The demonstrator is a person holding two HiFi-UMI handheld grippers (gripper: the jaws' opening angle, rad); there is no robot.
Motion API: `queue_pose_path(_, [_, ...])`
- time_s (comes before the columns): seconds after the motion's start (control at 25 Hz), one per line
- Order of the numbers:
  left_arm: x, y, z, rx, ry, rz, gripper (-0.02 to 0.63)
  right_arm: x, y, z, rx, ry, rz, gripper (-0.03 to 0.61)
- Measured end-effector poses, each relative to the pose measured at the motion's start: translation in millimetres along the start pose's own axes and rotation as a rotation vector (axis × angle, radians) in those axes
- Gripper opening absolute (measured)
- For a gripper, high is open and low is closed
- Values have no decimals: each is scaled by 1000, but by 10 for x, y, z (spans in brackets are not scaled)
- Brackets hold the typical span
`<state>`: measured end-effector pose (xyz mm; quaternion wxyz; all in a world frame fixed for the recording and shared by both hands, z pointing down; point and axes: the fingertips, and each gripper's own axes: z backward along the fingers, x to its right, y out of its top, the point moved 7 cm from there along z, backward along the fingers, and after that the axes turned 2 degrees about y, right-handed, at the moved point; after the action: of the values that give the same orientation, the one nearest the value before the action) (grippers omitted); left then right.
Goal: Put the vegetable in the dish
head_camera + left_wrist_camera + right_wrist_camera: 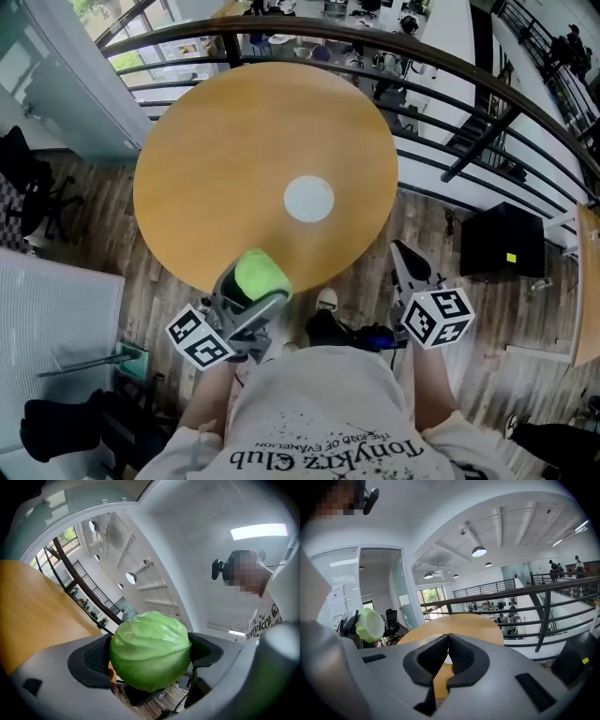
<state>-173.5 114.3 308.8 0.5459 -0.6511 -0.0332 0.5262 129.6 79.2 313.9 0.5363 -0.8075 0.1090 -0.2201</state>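
A round green cabbage [260,275] is clamped between the jaws of my left gripper [251,291], held just off the near edge of the round wooden table [234,159]. In the left gripper view the cabbage [150,649] fills the gap between both pads. A small white dish [308,199] lies flat on the table, a little right of centre and beyond the cabbage. My right gripper [407,265] hangs off the table's near right edge, jaws closed together with nothing between them [448,660]. From the right gripper view the cabbage [370,625] shows at the far left.
A dark metal railing [450,112] curves round the far and right sides of the table, with a drop to a lower floor behind it. A black box [502,241] stands on the wood floor at right. Black office chairs [28,183] are at left.
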Motion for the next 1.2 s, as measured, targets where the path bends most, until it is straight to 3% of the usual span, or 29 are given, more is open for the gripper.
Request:
queue_pose_path(0.64, [-428, 99, -1119, -4, 59, 23, 491, 657, 467, -870, -37, 130, 15, 25])
queue_pose_path(0.92, [-514, 125, -1200, -27, 62, 25, 492, 656, 465, -976, -51, 133, 5, 25])
queue_pose_path(1.2, [-677, 223, -1183, -67, 49, 26, 492, 642, 454, -1016, -43, 82, -22, 25])
